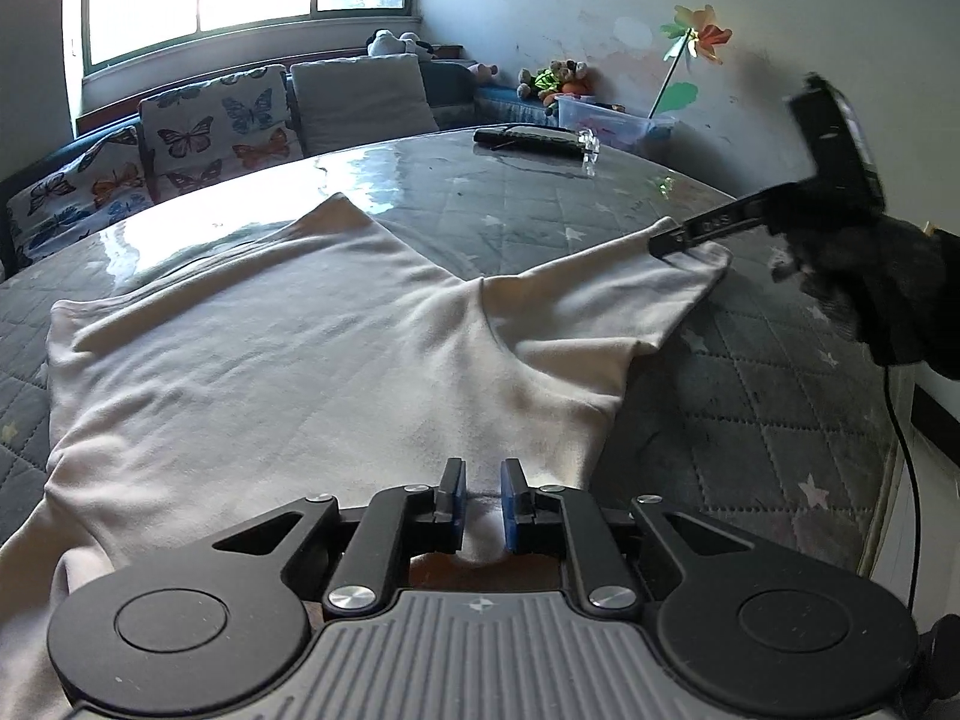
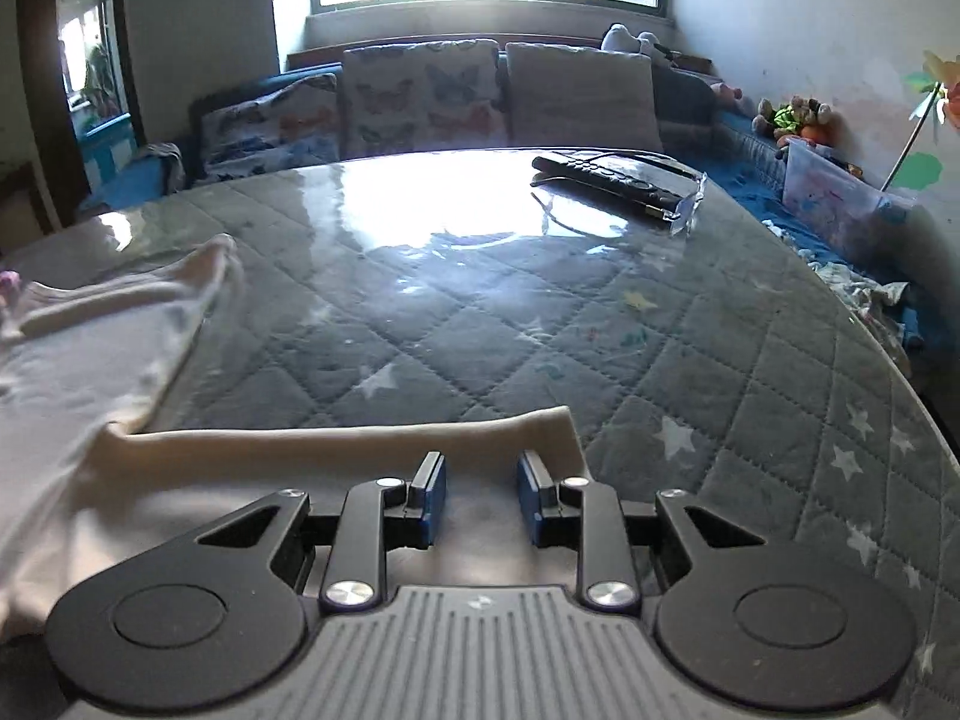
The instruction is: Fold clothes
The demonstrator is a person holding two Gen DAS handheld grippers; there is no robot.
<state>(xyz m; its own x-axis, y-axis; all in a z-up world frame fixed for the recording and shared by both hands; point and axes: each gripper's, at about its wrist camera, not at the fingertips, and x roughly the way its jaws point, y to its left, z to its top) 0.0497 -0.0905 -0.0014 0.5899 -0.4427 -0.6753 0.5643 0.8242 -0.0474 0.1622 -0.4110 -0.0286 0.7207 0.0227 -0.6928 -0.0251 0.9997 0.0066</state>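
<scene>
Table (image 1: 750,420): one, round, under a grey quilted cover with stars and a glossy clear sheet; it fills the middle of both views.
Shirt (image 1: 300,372): one, pale cream, spread flat on the table, in the centre and left of the left wrist view; in the right wrist view it lies at the left and lower centre.
Handling of shirt: I judge it light, soft and limp, with shallow wrinkles; it will sag and drag if lifted at one point only. The glossy sheet under it probably lets it slide easily.
Where to hold: at edges and corners, so at the sleeve (image 1: 630,282) end and at the near hem, with both grippers together to keep the fold line straight.
Sleeves: two in view, one pointing to the upper centre of the left wrist view, one to the right.
Left gripper (image 1: 482,501): at the lower centre over the near edge of the shirt; the blue pads stand close with a narrow gap, and some cloth seems to be between them, but I cannot tell if they press it.
Right gripper (image 2: 482,498): pads clearly apart, over the sleeve end, not pinching it; in the left wrist view its tip rests at the sleeve end on the right.
Remote (image 2: 606,180): one, dark, at the far side of the table.
</scene>
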